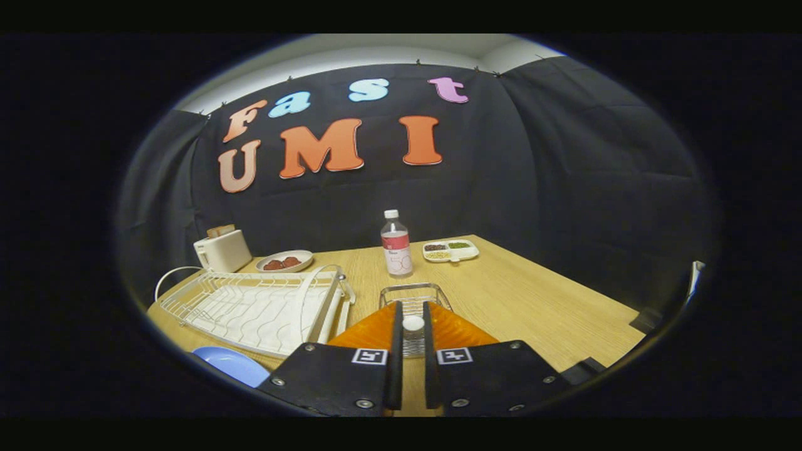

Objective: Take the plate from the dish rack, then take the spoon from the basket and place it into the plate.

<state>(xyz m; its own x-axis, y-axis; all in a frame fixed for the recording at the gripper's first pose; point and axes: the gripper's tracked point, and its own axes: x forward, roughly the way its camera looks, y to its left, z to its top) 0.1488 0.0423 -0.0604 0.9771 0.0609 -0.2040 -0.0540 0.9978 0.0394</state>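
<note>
Gripper [412, 341] fingers nearly closed on the white spoon [413, 324] end, above the wire basket [413, 297].

Bottle [396, 245] label too small to read. Low in the frame, both fingers press the spoon between them. The blue plate [230, 365] lies at lower left, beside the white dish rack [254, 307]. A far dish [285, 260] holds reddish pieces; the divided tray [450, 250] holds grains.

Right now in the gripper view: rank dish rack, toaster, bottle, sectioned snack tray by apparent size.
1. dish rack, largest by far, though also nearest.
2. toaster and bottle: similar, not ranking them.
3. sectioned snack tray, smallest, but far back.
The gripper has its fingers closed on a white spoon handle.
</note>
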